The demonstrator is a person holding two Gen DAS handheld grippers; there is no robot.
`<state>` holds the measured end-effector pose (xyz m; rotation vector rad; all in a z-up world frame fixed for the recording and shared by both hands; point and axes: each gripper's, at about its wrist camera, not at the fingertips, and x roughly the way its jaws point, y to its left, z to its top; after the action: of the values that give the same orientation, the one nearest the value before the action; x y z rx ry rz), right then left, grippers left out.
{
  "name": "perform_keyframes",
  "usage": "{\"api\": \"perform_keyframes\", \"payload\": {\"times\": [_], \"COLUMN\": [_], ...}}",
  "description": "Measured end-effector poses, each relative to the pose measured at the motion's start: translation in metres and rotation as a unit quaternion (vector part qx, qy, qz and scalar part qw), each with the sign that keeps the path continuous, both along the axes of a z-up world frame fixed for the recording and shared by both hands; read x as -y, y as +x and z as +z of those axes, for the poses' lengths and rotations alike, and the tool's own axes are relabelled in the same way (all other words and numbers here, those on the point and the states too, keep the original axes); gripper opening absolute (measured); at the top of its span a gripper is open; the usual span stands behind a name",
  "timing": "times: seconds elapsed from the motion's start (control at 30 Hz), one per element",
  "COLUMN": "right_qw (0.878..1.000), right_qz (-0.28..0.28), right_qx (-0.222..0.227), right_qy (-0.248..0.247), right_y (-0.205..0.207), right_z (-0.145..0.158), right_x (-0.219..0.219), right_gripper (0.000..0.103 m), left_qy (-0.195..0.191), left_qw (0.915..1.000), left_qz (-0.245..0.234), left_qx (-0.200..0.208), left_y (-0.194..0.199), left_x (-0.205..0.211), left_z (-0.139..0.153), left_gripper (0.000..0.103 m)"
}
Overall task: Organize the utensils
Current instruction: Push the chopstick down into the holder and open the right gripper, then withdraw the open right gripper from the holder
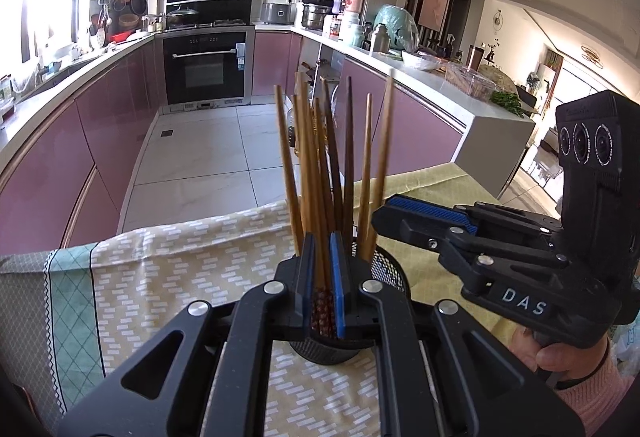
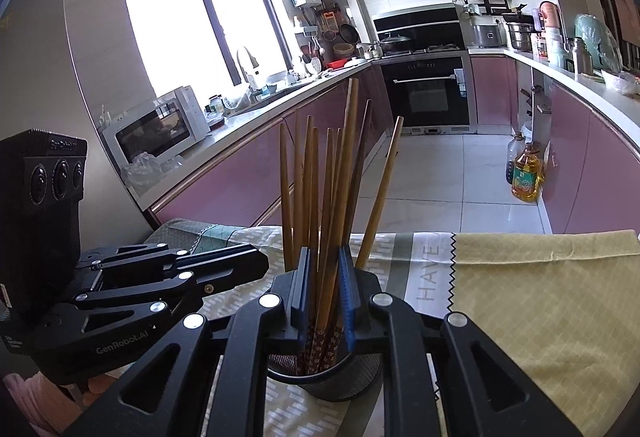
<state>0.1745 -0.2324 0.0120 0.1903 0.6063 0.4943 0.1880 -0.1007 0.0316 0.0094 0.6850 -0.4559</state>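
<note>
Several wooden chopsticks [image 1: 381,157] [image 2: 338,197] stand fanned out in a black mesh cup [image 1: 332,353] [image 2: 332,381] on the patterned tablecloth [image 1: 180,257] [image 2: 540,277]. My left gripper [image 1: 321,261] hangs right over the cup, its blue pads shut on a couple of chopsticks. My right gripper [image 2: 325,269] [image 1: 382,215] comes in from the right, also over the cup. Its pads stand slightly apart around a few chopsticks, with a thin gap on the left side. The left gripper [image 2: 262,263] shows side-on in the right wrist view. The chopsticks' patterned ends sit inside the cup.
The table's far edge [image 1: 200,225] runs just behind the cup, with tiled kitchen floor beyond. Pink cabinets and crowded counters line both sides. An oil bottle [image 2: 528,173] stands on the floor at the right. A hand in a pink sleeve [image 1: 560,357] holds the right gripper.
</note>
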Motion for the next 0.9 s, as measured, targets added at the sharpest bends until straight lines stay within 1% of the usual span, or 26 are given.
{"api": "perform_keyframes", "payload": {"times": [0.03, 0.1, 0.17, 0.2, 0.23, 0.27, 0.3, 0.33, 0.37, 0.4, 0.43, 0.47, 0.5, 0.53, 0.57, 0.63, 0.7, 0.83, 0.9], "right_qw": [1.0, 1.0, 1.0, 1.0, 1.0, 1.0, 1.0, 1.0, 1.0, 1.0, 1.0, 0.999, 0.999, 0.998, 0.997, 0.995, 0.993, 0.988, 0.986], "right_qz": [0.0, 0.001, 0.003, 0.003, 0.003, 0.003, 0.002, 0.0, -0.005, -0.012, -0.017, -0.024, -0.031, -0.042, -0.05, -0.061, -0.077, -0.091, -0.096], "right_qx": [-0.001, -0.002, -0.003, -0.002, -0.001, 0.001, 0.003, 0.006, 0.011, 0.019, 0.026, 0.034, 0.043, 0.052, 0.059, 0.066, 0.078, 0.106, 0.117], "right_qy": [0.0, 0.001, 0.001, 0.0, 0.0, 0.001, 0.0, -0.001, -0.001, -0.002, -0.004, -0.007, -0.01, -0.013, -0.017, -0.03, -0.044, -0.067, -0.068], "right_y": [-0.001, -0.004, -0.008, -0.01, -0.013, -0.016, -0.02, -0.024, -0.03, -0.036, -0.041, -0.048, -0.054, -0.06, -0.065, -0.071, -0.08, -0.091, -0.098], "right_z": [-0.001, -0.003, -0.003, -0.003, -0.003, -0.003, -0.004, -0.003, -0.003, -0.002, -0.001, -0.001, 0.0, 0.0, 0.001, -0.001, -0.003, -0.007, -0.009], "right_x": [0.001, 0.001, 0.001, 0.001, 0.001, 0.001, 0.001, 0.002, 0.002, 0.002, 0.002, 0.002, 0.003, 0.003, 0.004, 0.003, 0.0, -0.009, -0.012], "right_gripper": [0.014, 0.015, 0.019, 0.024, 0.028, 0.029, 0.033, 0.041, 0.047, 0.057, 0.064, 0.069, 0.081, 0.089, 0.089, 0.091, 0.096, 0.096, 0.096], "left_qy": [-0.005, -0.009, -0.01, -0.011, -0.012, -0.012, -0.011, -0.011, -0.01, -0.009, -0.009, -0.011, -0.014, -0.016, -0.016, -0.012, -0.005, 0.003, 0.003], "left_qw": [1.0, 0.9999, 0.9999, 0.9999, 0.9998, 0.9997, 0.9995, 0.9993, 0.9989, 0.9985, 0.9979, 0.9973, 0.9964, 0.9956, 0.9947, 0.9919, 0.9893, 0.985, 0.9824], "left_qz": [0.002, 0.006, 0.011, 0.012, 0.015, 0.02, 0.024, 0.028, 0.035, 0.042, 0.048, 0.055, 0.063, 0.07, 0.077, 0.094, 0.105, 0.122, 0.131], "left_qx": [-0.002, -0.004, -0.002, 0.001, 0.004, 0.009, 0.016, 0.022, 0.029, 0.036, 0.043, 0.048, 0.054, 0.06, 0.066, 0.085, 0.101, 0.122, 0.133], "left_y": [0.0, -0.003, -0.008, -0.012, -0.016, -0.021, -0.026, -0.031, -0.036, -0.041, -0.048, -0.052, -0.057, -0.062, -0.065, -0.075, -0.084, -0.1, -0.108], "left_x": [-0.003, -0.008, -0.013, -0.015, -0.017, -0.019, -0.022, -0.025, -0.028, -0.031, -0.037, -0.041, -0.046, -0.051, -0.054, -0.061, -0.065, -0.071, -0.075], "left_z": [-0.002, -0.006, -0.011, -0.012, -0.013, -0.014, -0.015, -0.016, -0.017, -0.017, -0.019, -0.019, -0.019, -0.019, -0.018, -0.018, -0.017, -0.017, -0.017], "left_gripper": [0.014, 0.016, 0.022, 0.024, 0.029, 0.033, 0.035, 0.042, 0.05, 0.055, 0.065, 0.075, 0.08, 0.087, 0.091, 0.098, 0.098, 0.098, 0.098]}}
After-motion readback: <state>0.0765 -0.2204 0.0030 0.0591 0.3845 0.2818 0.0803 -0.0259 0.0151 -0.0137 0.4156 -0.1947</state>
